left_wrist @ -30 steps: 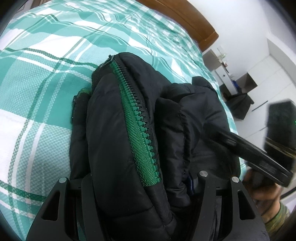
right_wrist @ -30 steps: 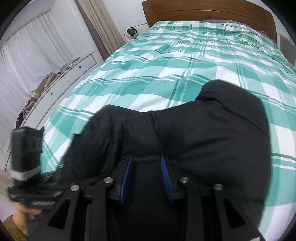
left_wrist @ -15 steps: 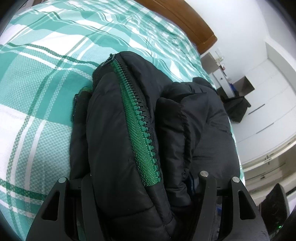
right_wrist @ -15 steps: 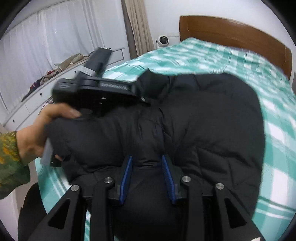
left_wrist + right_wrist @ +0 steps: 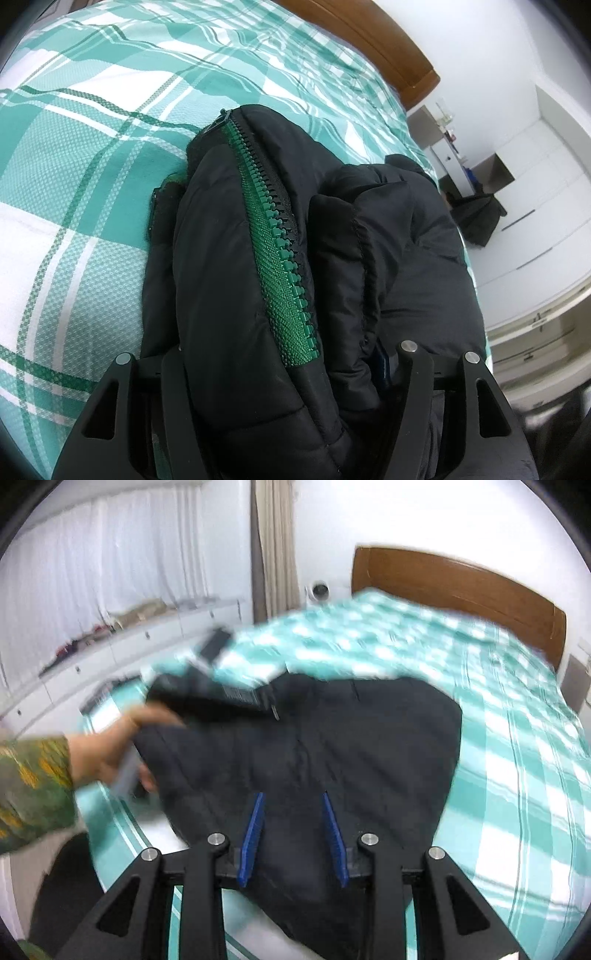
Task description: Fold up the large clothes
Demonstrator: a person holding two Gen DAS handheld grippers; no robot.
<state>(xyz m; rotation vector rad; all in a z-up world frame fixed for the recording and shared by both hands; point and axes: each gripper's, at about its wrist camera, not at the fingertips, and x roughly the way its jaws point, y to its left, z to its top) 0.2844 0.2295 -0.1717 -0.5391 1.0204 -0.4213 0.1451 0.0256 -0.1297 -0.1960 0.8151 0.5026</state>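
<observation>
A black padded jacket (image 5: 229, 280) with a green zipper (image 5: 280, 258) lies bunched on the green plaid bed (image 5: 74, 147). My left gripper (image 5: 291, 391) is closed around a thick fold of it near the zipper's lower end. In the right wrist view the jacket (image 5: 332, 738) spreads flat on the bed (image 5: 517, 738). My right gripper (image 5: 291, 834) hovers above it with its blue pads (image 5: 255, 830) apart and nothing between them. The left gripper (image 5: 214, 694) and the hand holding it show at the jacket's left edge, blurred.
A wooden headboard (image 5: 461, 587) stands at the far end of the bed. White drawers (image 5: 92, 664) with clothes on top run along the left wall under curtains. A dark bag (image 5: 480, 218) sits on the floor by white cabinets.
My right gripper has let go of the jacket and pulled back and up. The jacket now lies flatter on the bed. My left gripper keeps its hold and has barely moved.
</observation>
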